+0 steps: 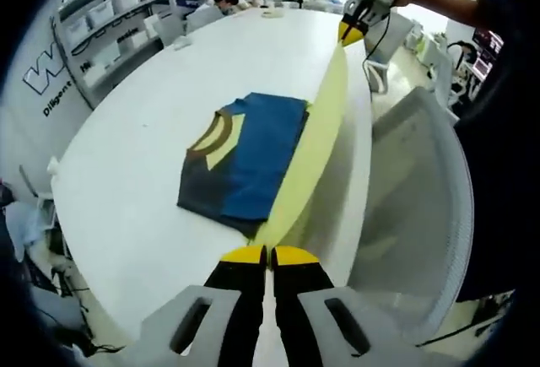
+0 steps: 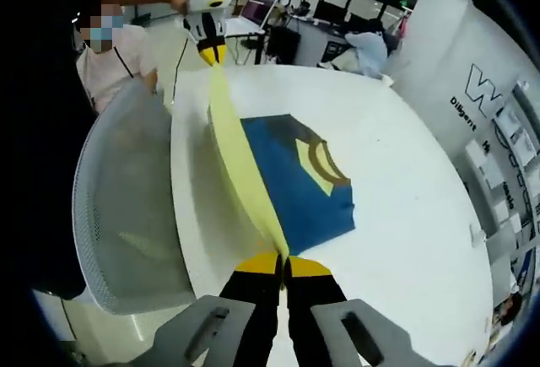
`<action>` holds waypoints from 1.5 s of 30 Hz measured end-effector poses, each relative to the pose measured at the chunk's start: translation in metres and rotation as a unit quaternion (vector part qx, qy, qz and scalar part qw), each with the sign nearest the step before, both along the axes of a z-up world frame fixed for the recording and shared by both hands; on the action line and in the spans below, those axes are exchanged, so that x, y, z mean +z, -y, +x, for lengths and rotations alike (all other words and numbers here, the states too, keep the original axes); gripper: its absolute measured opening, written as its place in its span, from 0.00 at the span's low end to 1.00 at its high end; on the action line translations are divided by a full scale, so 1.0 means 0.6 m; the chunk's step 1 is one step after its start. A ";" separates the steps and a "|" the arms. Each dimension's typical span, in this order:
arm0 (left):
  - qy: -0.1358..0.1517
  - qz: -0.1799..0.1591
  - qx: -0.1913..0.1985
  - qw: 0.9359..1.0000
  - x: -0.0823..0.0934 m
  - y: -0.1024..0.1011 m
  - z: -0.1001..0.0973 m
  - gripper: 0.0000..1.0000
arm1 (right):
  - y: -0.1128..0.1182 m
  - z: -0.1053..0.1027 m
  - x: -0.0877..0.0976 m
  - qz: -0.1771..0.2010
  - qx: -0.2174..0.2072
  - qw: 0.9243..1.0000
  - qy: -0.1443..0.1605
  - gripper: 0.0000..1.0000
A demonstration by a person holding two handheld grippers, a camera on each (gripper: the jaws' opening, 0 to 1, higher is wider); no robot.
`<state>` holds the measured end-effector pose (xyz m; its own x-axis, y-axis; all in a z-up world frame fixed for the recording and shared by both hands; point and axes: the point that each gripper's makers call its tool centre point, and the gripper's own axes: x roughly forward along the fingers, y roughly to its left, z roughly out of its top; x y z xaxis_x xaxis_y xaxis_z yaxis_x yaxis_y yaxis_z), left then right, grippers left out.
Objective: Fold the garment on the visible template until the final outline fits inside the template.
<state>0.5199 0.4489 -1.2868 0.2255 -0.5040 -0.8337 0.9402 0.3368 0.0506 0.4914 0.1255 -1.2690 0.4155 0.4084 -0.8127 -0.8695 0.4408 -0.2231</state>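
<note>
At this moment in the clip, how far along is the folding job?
Done: the blue, grey and yellow garment lies folded into a compact rectangle on the white table. In hand: the left gripper and right gripper each pinch one end of a pale yellow sheet, stretched taut beside the garment. Left: checking that the outline fits; the pictures cannot settle that.

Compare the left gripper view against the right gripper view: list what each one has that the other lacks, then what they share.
Left gripper view alone: wall shelving with white bins and people seated at the table's far end.

Right gripper view alone: a person in a pink top and desks with dark monitors.

Shared: the white table, the folded blue and grey garment, the pale yellow sheet stretched between both shut grippers, the left gripper and right gripper, and a white mesh chair back.
</note>
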 end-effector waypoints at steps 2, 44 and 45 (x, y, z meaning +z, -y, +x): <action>0.004 -0.001 0.002 1.000 0.005 0.001 0.008 0.01 | 0.002 0.012 0.004 -0.001 -0.004 1.000 0.007 0.00; 0.105 -0.003 0.062 0.993 -0.003 0.019 0.203 0.01 | 0.024 0.196 -0.017 0.011 -0.093 0.994 0.053 0.00; 0.104 -0.002 0.064 0.993 -0.006 0.019 0.205 0.01 | 0.024 0.200 -0.021 0.011 -0.094 0.994 0.052 0.00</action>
<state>0.6431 0.4373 -1.2902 0.4548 -0.4640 -0.7602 0.8591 0.4535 0.2372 0.6113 0.1113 -1.2817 0.5679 0.3322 -0.7531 -0.7438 0.5990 -0.2966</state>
